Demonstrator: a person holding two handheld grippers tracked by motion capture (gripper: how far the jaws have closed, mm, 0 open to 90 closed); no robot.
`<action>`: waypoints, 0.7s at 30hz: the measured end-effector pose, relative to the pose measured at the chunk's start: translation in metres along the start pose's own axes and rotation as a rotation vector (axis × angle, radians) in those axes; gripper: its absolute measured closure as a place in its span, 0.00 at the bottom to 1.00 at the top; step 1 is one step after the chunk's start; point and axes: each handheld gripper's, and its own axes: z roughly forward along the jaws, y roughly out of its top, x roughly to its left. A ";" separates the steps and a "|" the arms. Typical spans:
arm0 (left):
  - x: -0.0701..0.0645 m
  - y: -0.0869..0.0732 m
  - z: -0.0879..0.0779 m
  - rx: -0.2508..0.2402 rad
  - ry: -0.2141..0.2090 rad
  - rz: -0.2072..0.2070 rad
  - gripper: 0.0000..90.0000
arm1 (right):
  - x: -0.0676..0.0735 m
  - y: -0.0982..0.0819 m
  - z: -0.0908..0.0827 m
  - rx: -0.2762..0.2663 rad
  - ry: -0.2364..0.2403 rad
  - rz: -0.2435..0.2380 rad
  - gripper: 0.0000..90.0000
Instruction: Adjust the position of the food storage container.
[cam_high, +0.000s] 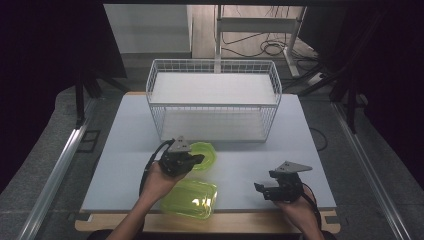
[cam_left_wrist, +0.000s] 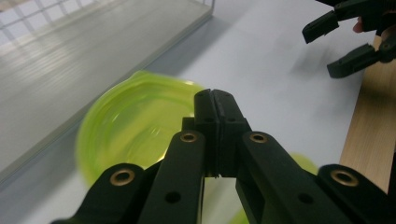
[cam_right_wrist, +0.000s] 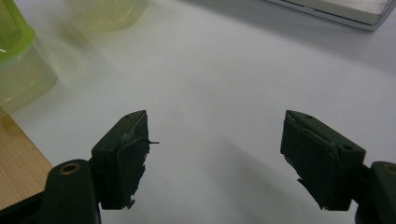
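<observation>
My left gripper (cam_high: 199, 159) (cam_left_wrist: 215, 95) has its jaws pressed together, tips at the right rim of a round-cornered lime-green lid (cam_high: 207, 154) (cam_left_wrist: 135, 126), which looks pinched by its thin edge. The lid appears blurred at the top of the right gripper view (cam_right_wrist: 107, 11). A matching clear green container (cam_high: 190, 198) (cam_right_wrist: 18, 60) stands near the table's front edge, just below the left hand. My right gripper (cam_high: 260, 191) (cam_right_wrist: 215, 126) (cam_left_wrist: 327, 49) hovers at the front right, jaws wide apart with only bare table between them.
A white wire basket (cam_high: 215, 102) with a pale floor stands at the back middle of the white table (cam_high: 300, 150). A wooden strip (cam_high: 250, 222) runs along the front edge. Dark floor and metal rails flank the table.
</observation>
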 end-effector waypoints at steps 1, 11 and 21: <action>-0.001 0.003 0.005 0.014 0.002 0.009 1.00 | 0.000 0.000 0.000 0.000 -0.001 -0.002 0.27; 0.010 0.012 0.037 0.076 0.004 -0.015 1.00 | 0.001 -0.001 0.003 0.020 0.010 -0.017 0.27; 0.008 0.020 0.053 0.105 0.008 -0.011 1.00 | 0.001 -0.002 0.004 0.030 0.012 -0.028 0.27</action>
